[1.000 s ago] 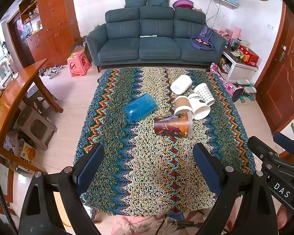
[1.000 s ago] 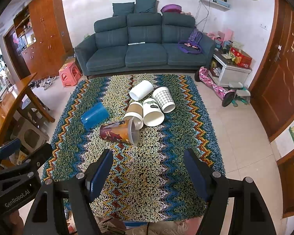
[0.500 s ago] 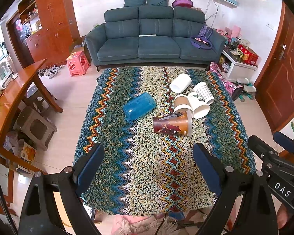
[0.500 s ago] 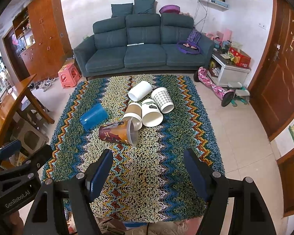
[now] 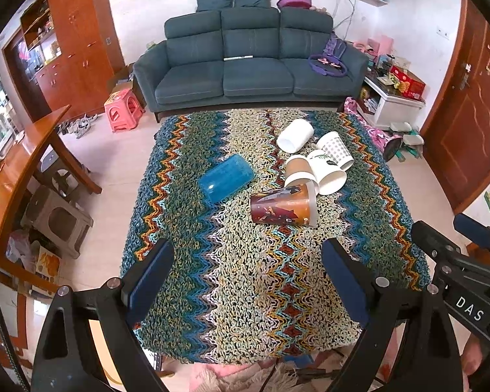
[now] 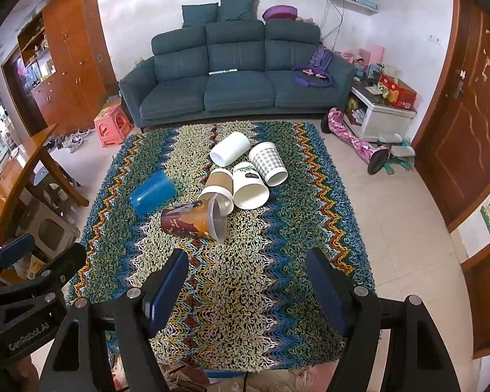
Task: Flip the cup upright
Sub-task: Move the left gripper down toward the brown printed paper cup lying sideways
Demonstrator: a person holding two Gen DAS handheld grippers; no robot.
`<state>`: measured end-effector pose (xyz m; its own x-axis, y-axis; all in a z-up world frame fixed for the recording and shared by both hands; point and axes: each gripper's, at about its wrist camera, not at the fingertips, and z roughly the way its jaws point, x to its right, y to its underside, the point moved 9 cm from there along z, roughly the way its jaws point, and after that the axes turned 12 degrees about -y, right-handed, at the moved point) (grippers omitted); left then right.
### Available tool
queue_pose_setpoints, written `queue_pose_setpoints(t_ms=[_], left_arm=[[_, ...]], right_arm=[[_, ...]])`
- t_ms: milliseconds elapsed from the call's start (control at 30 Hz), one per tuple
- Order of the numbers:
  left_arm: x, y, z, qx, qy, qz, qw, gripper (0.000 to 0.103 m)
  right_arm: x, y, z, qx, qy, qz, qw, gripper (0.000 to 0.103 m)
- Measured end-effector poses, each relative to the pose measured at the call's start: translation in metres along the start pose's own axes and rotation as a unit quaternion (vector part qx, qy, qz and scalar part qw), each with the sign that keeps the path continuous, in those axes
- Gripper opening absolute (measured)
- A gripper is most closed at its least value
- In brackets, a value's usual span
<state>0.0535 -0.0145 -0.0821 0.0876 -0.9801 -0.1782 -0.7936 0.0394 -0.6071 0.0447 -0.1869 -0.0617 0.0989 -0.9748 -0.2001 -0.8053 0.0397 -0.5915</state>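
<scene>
Six cups were seen lying on their sides on the zigzag-patterned cloth (image 5: 245, 277) that covered the table. Nearest the grippers was a brown printed cup (image 5: 282, 209) with a clear rim, its mouth turned to the right; just beyond it, a tan paper cup (image 5: 299, 170), a white cup with a leaf print (image 5: 326, 173), a checked cup (image 5: 335, 148) and a plain white cup (image 5: 294, 135) were crowded together, several of them touching. A blue translucent cup (image 5: 226, 179) lay apart to the left. All were judged to be light, thin-walled and easily crushed or rolled, so a gentle hold across the side wall near the middle, away from the soft open rim, was thought best; the knitted cloth was expected to slow any rolling. The left gripper (image 5: 245, 281) was held with its fingers spread wide, nothing between them, well short of the cups. The right gripper (image 6: 250, 290) was likewise spread wide and empty, touching nothing, with the brown printed cup (image 6: 192, 219) lying ahead of it, a little to the left.
</scene>
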Motion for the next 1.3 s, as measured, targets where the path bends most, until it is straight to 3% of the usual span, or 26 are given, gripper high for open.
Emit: queue_pose_setpoints(t_ms=[400, 700, 1000, 1300], left_arm=[[0.024, -0.017, 0.029, 0.026, 0.006, 0.111, 0.9935, 0.093], [0.048, -0.028, 0.066, 0.041, 0.019, 0.204, 0.9779, 0.093], [0.082, -0.022, 0.126, 0.010, 0.049, 0.306, 0.9508, 0.093], [0.114, -0.004, 0.170, -0.011, 0.079, 0.416, 0.9061, 0.093]], right_arm=[[0.027, 0.000, 0.029, -0.008, 0.012, 0.030, 0.999, 0.075], [0.054, 0.005, 0.061, -0.030, 0.029, 0.049, 0.998, 0.075], [0.064, 0.023, 0.103, -0.074, 0.014, 0.069, 0.995, 0.075], [0.071, 0.031, 0.128, -0.102, 0.006, 0.081, 0.992, 0.075]])
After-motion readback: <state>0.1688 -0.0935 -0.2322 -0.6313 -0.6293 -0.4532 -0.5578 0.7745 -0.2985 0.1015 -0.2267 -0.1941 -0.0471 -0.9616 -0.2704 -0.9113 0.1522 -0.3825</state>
